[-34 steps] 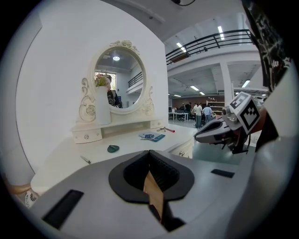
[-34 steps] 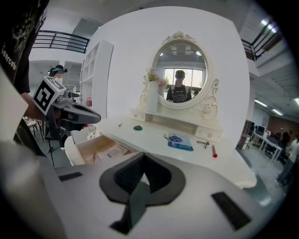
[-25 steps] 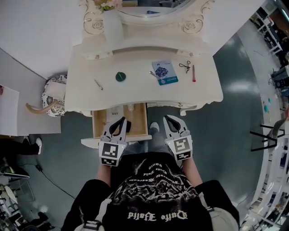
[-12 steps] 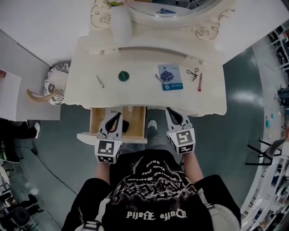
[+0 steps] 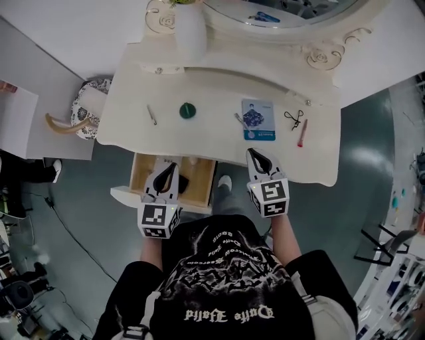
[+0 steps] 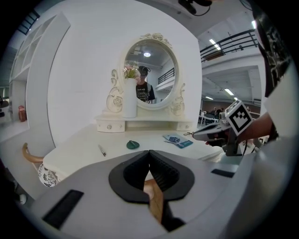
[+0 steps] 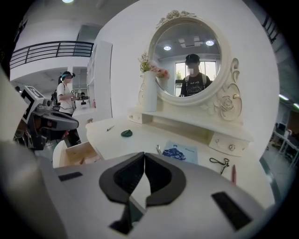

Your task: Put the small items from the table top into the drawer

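On the white dressing table (image 5: 212, 143) lie a thin metal stick (image 5: 152, 114), a green round disc (image 5: 188, 110), a small metal piece (image 5: 238, 118), a blue packet (image 5: 257, 119), black scissors (image 5: 294, 118) and a pink pen (image 5: 302, 133). The wooden drawer (image 5: 143, 174) under the front edge stands pulled out, with a dark item (image 5: 183, 182) inside. My left gripper (image 5: 165, 175) hovers over the drawer, shut and empty. My right gripper (image 5: 255, 156), also shut and empty, reaches over the table's front edge just below the blue packet (image 7: 180, 151).
A white vase (image 5: 190, 30) and an oval mirror (image 5: 285, 13) stand at the back of the table, above a low shelf with a knobbed little drawer (image 7: 229, 145). A patterned stool (image 5: 83, 126) sits at the table's left end.
My right gripper has moved forward from below the table edge to over its front. The left gripper has stayed over the open drawer, turned a little.
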Available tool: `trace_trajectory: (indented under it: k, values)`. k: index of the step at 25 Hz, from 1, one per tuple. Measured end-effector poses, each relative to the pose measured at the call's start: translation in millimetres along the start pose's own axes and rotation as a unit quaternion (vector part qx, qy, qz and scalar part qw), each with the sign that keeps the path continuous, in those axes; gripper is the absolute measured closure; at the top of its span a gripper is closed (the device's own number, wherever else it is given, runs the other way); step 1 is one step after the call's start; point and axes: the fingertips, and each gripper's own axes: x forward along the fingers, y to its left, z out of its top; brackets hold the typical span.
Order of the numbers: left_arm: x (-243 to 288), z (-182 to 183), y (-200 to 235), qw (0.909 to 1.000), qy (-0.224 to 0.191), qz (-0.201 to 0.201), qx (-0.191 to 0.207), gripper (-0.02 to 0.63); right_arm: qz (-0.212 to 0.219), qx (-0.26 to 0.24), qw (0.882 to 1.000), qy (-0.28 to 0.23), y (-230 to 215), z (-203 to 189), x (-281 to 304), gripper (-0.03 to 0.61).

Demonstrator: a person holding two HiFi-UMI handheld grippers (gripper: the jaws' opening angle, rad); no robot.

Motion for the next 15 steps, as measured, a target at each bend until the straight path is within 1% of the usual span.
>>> trace_trajectory:
  k: [6, 9, 15]
  values:
    - [2.3, 1.3, 6.9, 0.9993, -0.003, 0.033, -0.019, 0.598, 0.008, 0.004, 1.000, 0.008, -18.3, 7.8, 21.4, 0.566]
    - [-1.0, -3.2, 10.4, 0.9985, 0.004, 0.050, -0.022, 0.598, 0.015, 0.007, 1.000, 0.015, -23.7, 8.3, 31.4, 0.566]
    - [-7.8, -10.4, 18.3, 0.9954, 0.012, 0.085, -0.042, 0.598, 0.036, 0.000, 0.999, 0.024, -28.2, 12.9, 48.8, 0.563]
